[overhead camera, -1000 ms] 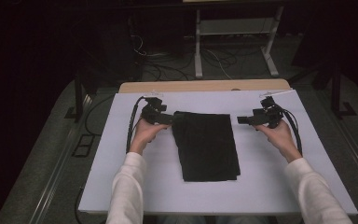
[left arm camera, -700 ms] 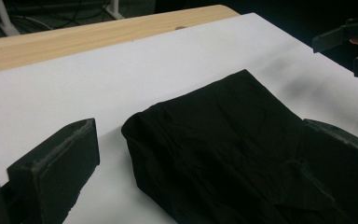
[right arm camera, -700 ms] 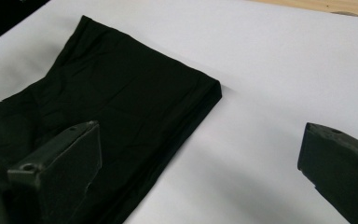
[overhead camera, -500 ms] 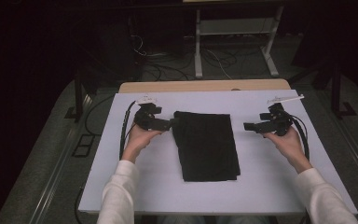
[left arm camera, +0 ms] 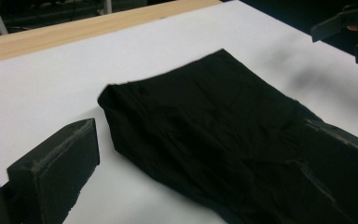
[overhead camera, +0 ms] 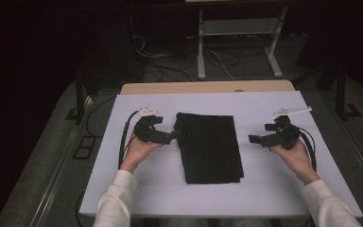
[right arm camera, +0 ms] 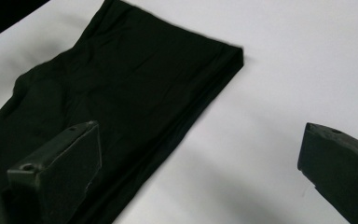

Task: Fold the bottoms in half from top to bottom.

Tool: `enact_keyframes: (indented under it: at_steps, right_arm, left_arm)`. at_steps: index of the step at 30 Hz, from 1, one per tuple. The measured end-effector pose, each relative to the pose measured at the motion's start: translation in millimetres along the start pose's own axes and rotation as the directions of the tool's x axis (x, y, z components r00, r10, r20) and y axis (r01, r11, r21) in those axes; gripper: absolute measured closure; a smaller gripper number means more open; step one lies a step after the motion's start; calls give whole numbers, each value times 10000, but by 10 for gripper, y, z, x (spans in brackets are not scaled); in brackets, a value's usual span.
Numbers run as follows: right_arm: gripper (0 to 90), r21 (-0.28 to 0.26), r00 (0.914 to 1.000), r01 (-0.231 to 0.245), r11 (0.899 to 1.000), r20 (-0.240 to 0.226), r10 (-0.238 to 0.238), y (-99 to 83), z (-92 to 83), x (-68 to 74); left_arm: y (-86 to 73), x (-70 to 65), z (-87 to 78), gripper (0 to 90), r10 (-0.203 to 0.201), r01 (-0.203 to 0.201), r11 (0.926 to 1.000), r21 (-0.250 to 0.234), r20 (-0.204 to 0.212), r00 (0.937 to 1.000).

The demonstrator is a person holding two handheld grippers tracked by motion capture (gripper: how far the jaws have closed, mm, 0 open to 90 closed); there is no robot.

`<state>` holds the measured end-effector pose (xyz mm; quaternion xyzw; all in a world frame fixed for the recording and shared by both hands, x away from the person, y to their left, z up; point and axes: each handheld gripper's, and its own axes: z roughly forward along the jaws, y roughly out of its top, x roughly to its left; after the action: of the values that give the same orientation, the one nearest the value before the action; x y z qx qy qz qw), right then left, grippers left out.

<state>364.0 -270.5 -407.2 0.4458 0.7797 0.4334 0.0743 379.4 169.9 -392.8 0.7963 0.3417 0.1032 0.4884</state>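
Note:
A black cloth, folded into a long rectangle, lies flat in the middle of the white table top. My left gripper is at the cloth's left edge near its far corner. In the left gripper view the left gripper stands open, one jaw over bare table and the other over the cloth. My right gripper is a short gap off the cloth's right edge. It is open in the right gripper view, with the cloth ahead and nothing held.
A bare wooden strip runs along the table's far edge. Beyond it the floor is dark, with cables and a white metal stand. A black cable loops left of my left hand.
Both grippers have drawn back toward the person from the cloth's far corners. The right one has also moved right, off the cloth. The cloth has not shifted.

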Motion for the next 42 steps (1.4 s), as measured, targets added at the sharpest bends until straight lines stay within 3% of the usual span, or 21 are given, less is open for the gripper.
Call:
enact_keyframes:
  at_steps: [6,9,17,31,42]
  right_arm:
    - [0,-74,10000,-68,9999,-73,68,-154,-61,90]
    - [0,-75,10000,-1,10000,-29,1,-225,-89,130]
    - [0,-195,9999,138,9997,1,-138,-389,-186,209]
    - [0,-863,9998,184,9961,48,-181,-684,-470,315]
    - [0,-677,9997,170,9976,159,-160,-880,-576,293]
  left_arm:
    - [-76,-118,-40,0,274,-275,9996,64,94,9996]
    - [-115,-206,-68,0,547,-544,9984,128,-175,9984]
    - [-250,-310,-166,0,424,-424,9991,-3,-26,9991]
    - [-446,-426,-480,0,500,-511,9978,-418,-268,9984]
    - [-688,-482,-547,0,275,-282,9985,-479,-161,9995]
